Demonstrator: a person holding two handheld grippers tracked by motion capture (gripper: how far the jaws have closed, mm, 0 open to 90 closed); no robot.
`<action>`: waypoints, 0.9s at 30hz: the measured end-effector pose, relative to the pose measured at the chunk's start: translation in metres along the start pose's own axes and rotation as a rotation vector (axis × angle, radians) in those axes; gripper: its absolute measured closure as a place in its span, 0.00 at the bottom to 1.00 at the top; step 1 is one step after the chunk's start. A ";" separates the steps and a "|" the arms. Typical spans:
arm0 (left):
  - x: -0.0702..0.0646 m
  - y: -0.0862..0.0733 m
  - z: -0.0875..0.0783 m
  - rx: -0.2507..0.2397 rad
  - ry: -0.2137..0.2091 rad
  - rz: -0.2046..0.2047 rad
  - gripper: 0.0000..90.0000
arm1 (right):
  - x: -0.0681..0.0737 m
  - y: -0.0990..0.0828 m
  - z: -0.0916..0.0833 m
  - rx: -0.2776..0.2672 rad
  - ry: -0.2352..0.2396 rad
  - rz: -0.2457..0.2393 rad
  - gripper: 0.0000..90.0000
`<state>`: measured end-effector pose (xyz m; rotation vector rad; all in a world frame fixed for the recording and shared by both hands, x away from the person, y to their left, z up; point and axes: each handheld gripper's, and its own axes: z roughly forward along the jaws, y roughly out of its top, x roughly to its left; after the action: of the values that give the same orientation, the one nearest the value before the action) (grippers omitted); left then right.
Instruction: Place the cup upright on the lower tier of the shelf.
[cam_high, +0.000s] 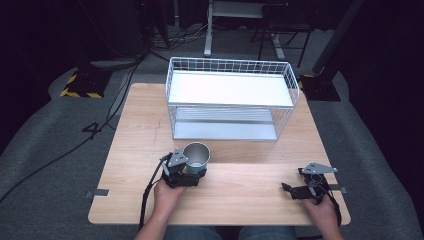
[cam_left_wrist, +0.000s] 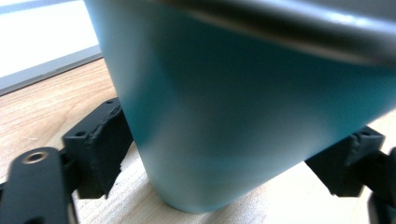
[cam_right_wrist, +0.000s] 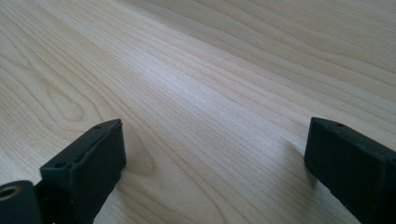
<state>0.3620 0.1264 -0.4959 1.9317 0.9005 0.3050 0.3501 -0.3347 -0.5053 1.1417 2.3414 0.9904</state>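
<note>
A teal metal cup (cam_high: 196, 157) stands upright on the wooden table (cam_high: 140, 125), near the front left of centre. My left gripper (cam_high: 193, 169) has a jaw on each side of its lower body, both touching the wall. In the left gripper view the cup (cam_left_wrist: 233, 107) looms close between the black fingers (cam_left_wrist: 100, 149), its base on the wood. At the front right, my right gripper (cam_high: 296, 189) lies low over the table, held by a hand. Its jaws stand wide apart in the right gripper view (cam_right_wrist: 215, 149), with only bare wood between them.
A white wire rack (cam_high: 230, 90) with two shelves stands at the back middle of the table, its open front facing the cup. Cables trail on the floor at the left, and stand legs rise behind the table.
</note>
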 end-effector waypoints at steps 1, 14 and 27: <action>-0.001 0.000 0.000 -0.001 0.005 0.003 0.22 | 0.000 0.000 0.000 0.000 0.000 0.000 0.07; -0.001 0.000 -0.001 0.004 0.009 0.019 0.23 | 0.000 0.000 0.000 0.000 0.000 0.000 0.07; -0.006 0.020 -0.008 0.010 0.025 0.041 0.23 | 0.000 0.000 0.000 0.000 0.000 0.000 0.07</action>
<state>0.3621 0.1221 -0.4741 1.9617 0.8804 0.3498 0.3501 -0.3347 -0.5053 1.1415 2.3412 0.9904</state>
